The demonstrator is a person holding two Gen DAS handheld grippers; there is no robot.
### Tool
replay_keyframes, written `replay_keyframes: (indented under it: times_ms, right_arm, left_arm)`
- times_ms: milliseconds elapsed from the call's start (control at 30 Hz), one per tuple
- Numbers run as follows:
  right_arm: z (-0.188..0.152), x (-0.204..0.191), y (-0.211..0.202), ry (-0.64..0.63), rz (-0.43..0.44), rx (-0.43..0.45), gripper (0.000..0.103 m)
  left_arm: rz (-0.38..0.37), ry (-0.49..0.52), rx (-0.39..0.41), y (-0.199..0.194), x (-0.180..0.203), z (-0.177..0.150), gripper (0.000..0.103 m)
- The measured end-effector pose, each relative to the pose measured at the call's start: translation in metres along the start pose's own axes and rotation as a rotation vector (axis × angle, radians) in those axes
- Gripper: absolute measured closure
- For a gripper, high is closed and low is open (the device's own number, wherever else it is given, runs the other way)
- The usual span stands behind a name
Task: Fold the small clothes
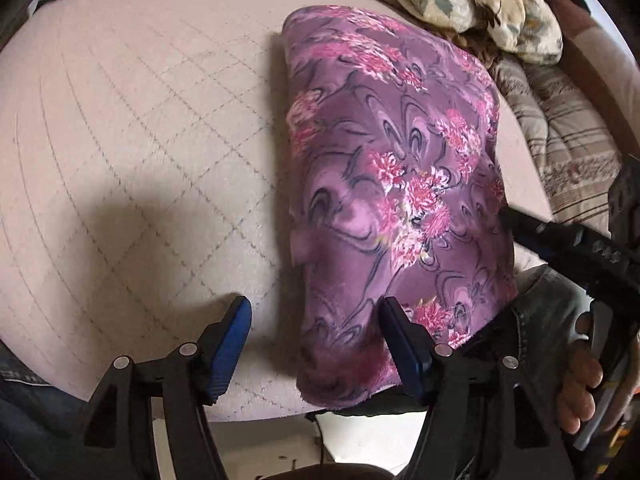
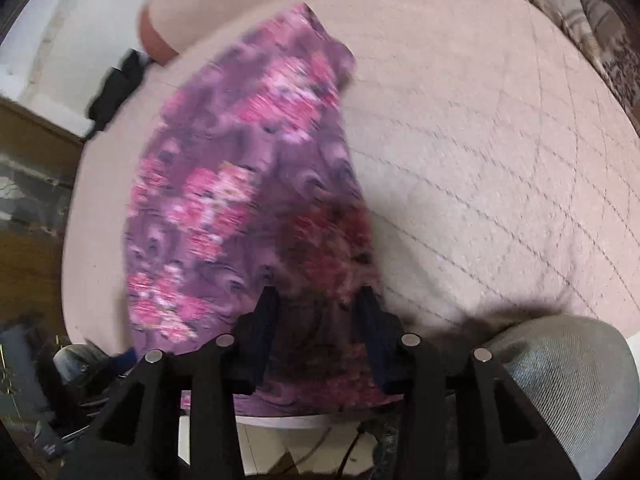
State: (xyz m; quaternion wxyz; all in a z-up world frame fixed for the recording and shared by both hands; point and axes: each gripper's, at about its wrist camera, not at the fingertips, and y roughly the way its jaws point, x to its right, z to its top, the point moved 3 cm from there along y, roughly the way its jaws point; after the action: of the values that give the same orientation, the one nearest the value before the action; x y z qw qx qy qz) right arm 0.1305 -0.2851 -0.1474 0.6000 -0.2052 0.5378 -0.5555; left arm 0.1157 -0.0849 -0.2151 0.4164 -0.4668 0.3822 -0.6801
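Note:
A purple cloth with pink flowers [image 1: 392, 184] lies folded into a long strip on the pale quilted bed [image 1: 140, 140]. My left gripper [image 1: 316, 332] is open and empty, low over the near end of the cloth, its right finger above the fabric and its left finger over bare bed. The right gripper's black arm reaches onto the cloth's right edge in the left wrist view [image 1: 560, 240]. In the blurred right wrist view the same cloth [image 2: 240, 200] runs away from my right gripper [image 2: 316, 320], which is open above its near end.
A cream floral garment [image 1: 472, 4] and a striped brown blanket [image 1: 568, 128] lie at the back right of the bed. The bed's near edge and white floor [image 1: 360, 440] are just below the grippers. A black device [image 2: 116, 84] lies at the bed's far left edge.

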Motion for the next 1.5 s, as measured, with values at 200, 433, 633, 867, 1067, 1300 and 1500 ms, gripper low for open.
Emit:
replay_keyframes:
  times_ms: [200,433,633,867,1067,1300,1500]
  right_arm:
    - [0.011,0.005,-0.024,0.044,0.144,0.116,0.043]
    - [0.045,-0.005,-0.031,0.063,0.188,0.118,0.043]
    - [0.124,-0.018,-0.036,0.05,0.249,0.14,0.026]
    - [0.146,0.008,0.028,0.105,0.217,0.115,0.036]
    - [0.151,0.022,0.05,0.098,0.154,0.028,0.097]
    - [0.142,0.052,0.078,0.207,0.082,-0.078,0.098]
    - [0.137,0.055,0.053,0.225,0.149,-0.024,0.03]
  left_arm:
    - [-0.027,0.028,0.022,-0.005,0.007,-0.004,0.091]
    - [-0.113,0.034,-0.014,-0.018,0.014,0.01,0.056]
    - [-0.114,-0.051,0.124,-0.049,0.003,0.079,0.026]
    - [-0.103,-0.148,0.084,-0.012,-0.012,0.145,0.026]
    - [-0.126,-0.202,0.037,0.03,-0.015,0.174,0.028]
    - [-0.15,-0.207,0.008,0.044,-0.008,0.182,0.035]
    - [-0.159,-0.262,0.026,0.037,-0.022,0.176,0.031]
